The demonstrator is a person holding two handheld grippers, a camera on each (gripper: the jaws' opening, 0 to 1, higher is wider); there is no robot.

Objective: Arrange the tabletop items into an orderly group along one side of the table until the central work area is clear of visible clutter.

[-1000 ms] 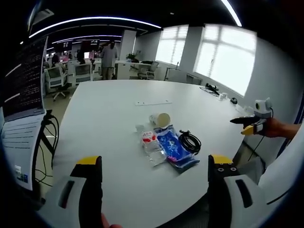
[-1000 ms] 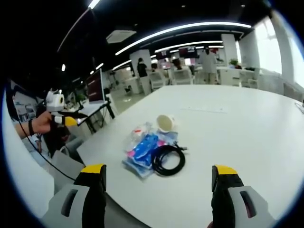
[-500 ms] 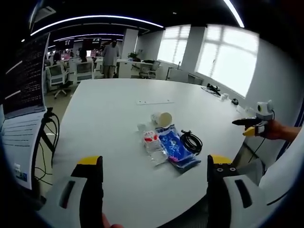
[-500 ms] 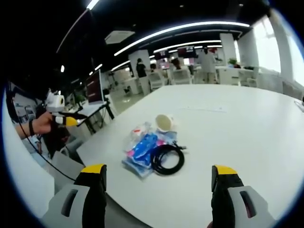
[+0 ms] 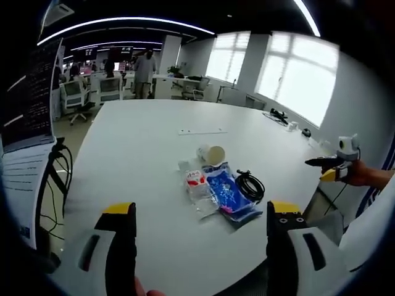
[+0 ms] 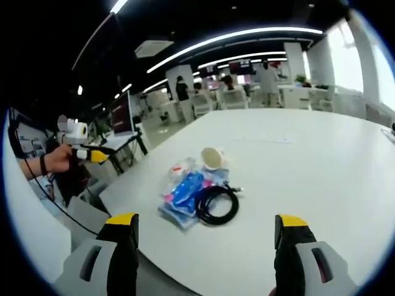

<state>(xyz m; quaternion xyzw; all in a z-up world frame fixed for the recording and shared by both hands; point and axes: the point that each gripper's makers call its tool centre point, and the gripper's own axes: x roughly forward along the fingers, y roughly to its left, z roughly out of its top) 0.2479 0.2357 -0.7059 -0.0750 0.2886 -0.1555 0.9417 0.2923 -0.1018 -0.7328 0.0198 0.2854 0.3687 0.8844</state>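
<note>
— Two grippers, what state?
— Left gripper (image 5: 196, 213) and right gripper (image 6: 207, 223): jaws spread wide, nothing between them, above the table's near edge.
— Clutter?
— Grouped mid-table: blue packet (image 5: 225, 191), clear pouch (image 5: 199, 188) touching it, black cable (image 6: 216, 205) beside, tipped paper cup (image 6: 213, 158). Pouch print unreadable.
— Surroundings?
— White table (image 5: 142, 154), office desks, bright windows (image 5: 296, 77).

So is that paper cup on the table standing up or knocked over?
Knocked over. The paper cup lies on its side on the table, its round mouth facing sideways toward the camera.
</note>
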